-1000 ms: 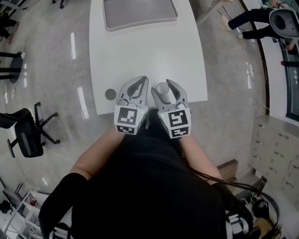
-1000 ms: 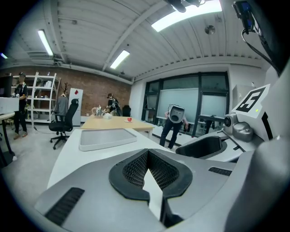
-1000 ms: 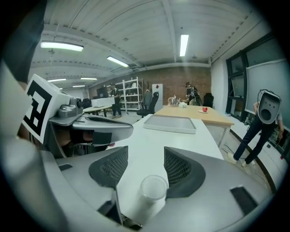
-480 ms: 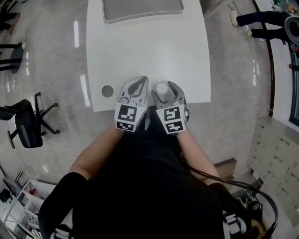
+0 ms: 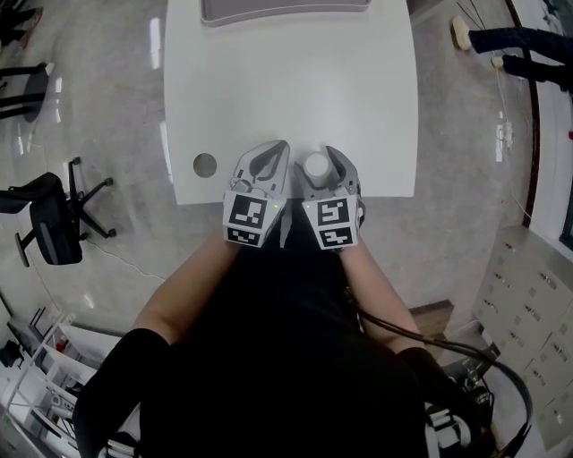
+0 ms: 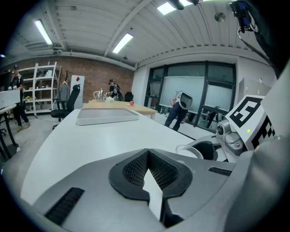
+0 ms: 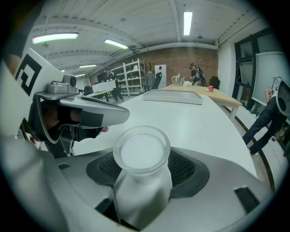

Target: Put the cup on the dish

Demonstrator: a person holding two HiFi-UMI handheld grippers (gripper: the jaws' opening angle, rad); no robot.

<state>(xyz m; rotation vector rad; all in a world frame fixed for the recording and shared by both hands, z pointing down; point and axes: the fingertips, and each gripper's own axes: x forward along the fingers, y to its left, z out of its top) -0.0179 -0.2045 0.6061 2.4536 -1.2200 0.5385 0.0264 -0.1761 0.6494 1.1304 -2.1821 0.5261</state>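
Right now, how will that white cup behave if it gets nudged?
The frosted white cup looks thin-walled, so probably light. Its rim is wider than its body, so a push may tip it. Its smooth wall could slip.

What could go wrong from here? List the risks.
1. The right gripper has just been opening its jaws with the cup between them; if the pads are loose, it may tip or slip.
2. The cup sits close to the near edge of the table, so it could fall off.
3. The dish lies at the far end: a long carry.
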